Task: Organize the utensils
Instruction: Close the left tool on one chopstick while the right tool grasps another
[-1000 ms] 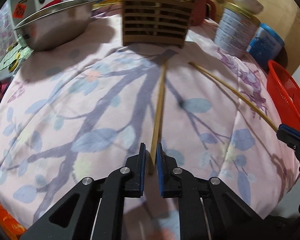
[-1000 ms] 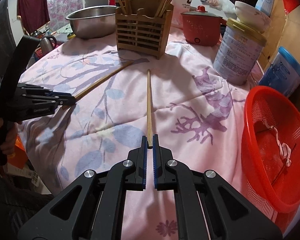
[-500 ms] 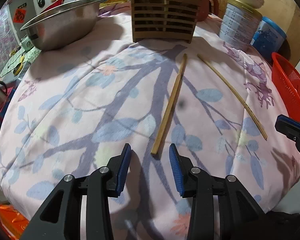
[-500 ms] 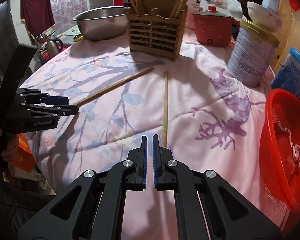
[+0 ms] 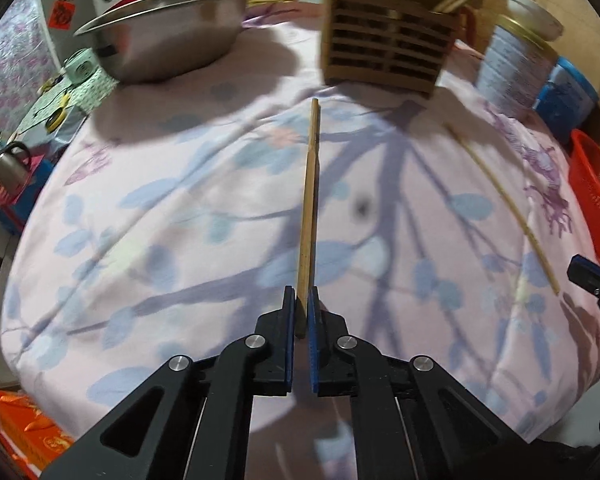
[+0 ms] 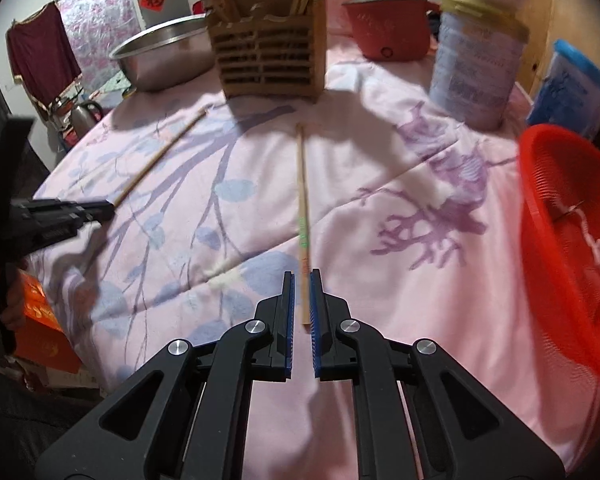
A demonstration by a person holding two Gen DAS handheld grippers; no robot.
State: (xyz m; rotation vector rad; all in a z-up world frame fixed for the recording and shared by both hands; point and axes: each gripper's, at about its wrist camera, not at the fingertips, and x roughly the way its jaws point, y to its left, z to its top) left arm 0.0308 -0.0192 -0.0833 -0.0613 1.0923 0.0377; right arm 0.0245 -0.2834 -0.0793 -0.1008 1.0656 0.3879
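Observation:
Two wooden chopsticks lie on the pink floral tablecloth. My left gripper (image 5: 301, 300) is shut on the near end of one chopstick (image 5: 309, 208), which points toward the slatted wooden utensil holder (image 5: 384, 56). My right gripper (image 6: 302, 292) has its jaws closed around the near end of the other chopstick (image 6: 302, 200), which also points at the holder (image 6: 270, 62). The holder has several chopsticks standing in it. The left gripper also shows at the left edge of the right wrist view (image 6: 96, 210), and the right gripper shows at the right edge of the left wrist view (image 5: 592, 276).
A steel bowl (image 5: 168, 40) stands back left. A tall tin can (image 6: 476, 68), a red pot (image 6: 388, 30) and a blue-lidded tub (image 6: 572, 88) stand at the back right. A red mesh basket (image 6: 568, 240) sits at the right table edge.
The left gripper opened, then shut again on its chopstick. The right gripper moved forward from beside the second chopstick and closed around its near end.

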